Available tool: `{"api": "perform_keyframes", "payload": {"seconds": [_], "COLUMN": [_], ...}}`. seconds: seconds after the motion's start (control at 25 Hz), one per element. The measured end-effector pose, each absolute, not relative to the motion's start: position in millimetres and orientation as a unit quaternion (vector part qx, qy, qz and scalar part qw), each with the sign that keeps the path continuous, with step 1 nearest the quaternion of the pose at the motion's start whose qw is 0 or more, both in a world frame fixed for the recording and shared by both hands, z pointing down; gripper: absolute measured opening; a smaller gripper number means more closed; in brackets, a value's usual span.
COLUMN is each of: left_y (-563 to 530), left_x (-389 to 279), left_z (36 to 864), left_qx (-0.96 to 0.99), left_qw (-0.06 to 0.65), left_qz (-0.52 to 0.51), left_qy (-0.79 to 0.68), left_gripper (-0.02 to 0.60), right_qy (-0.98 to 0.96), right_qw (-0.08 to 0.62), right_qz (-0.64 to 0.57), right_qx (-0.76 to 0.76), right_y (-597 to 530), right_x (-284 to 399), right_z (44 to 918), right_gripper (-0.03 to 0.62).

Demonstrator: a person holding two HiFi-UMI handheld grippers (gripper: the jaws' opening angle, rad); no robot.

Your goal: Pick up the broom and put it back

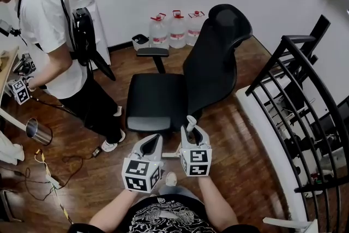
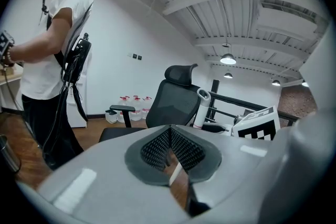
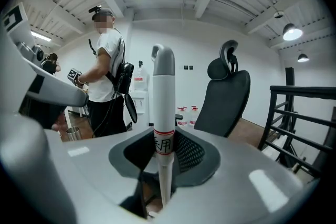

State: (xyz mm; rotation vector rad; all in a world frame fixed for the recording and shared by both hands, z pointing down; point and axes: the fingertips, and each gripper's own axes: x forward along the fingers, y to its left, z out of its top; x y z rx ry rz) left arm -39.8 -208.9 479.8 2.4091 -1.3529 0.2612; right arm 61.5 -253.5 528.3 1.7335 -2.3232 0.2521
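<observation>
The broom's white-and-grey handle [image 3: 163,102] stands upright, a hanging loop at its top and a red-edged label lower down. My right gripper [image 3: 164,150] is shut on it just below the label. In the head view the handle's top [image 1: 191,121] pokes up out of the right gripper [image 1: 192,133], in front of the chair seat. The broom's head is hidden. My left gripper [image 1: 153,143] is beside it on the left, its jaws together with nothing between them [image 2: 170,140]. From the left gripper view the handle [image 2: 201,107] shows to the right.
A black office chair [image 1: 163,95] stands directly ahead. A person in a white shirt [image 1: 49,24] stands at the left, near a metal cup [image 1: 38,131] and floor cables [image 1: 49,172]. Water jugs [image 1: 174,27] line the back wall. A black railing [image 1: 305,106] runs along the right.
</observation>
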Motion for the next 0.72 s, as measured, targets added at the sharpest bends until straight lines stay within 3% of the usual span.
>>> {"api": "perform_keyframes", "payload": {"seconds": [0.72], "left_y": [-256.3], "left_x": [-24.9], "left_z": [497.6], "left_qx": [0.843], "left_qw": [0.191], "left_qz": [0.111], "left_qy": [-0.491], "left_gripper": [0.006], "right_qy": [-0.798], "right_qw": [0.164], "right_qz": [0.131], "right_qx": [0.565], "right_y": [-312.9], "right_x": [62.4], "right_z": [606.4], "right_gripper": [0.094]}}
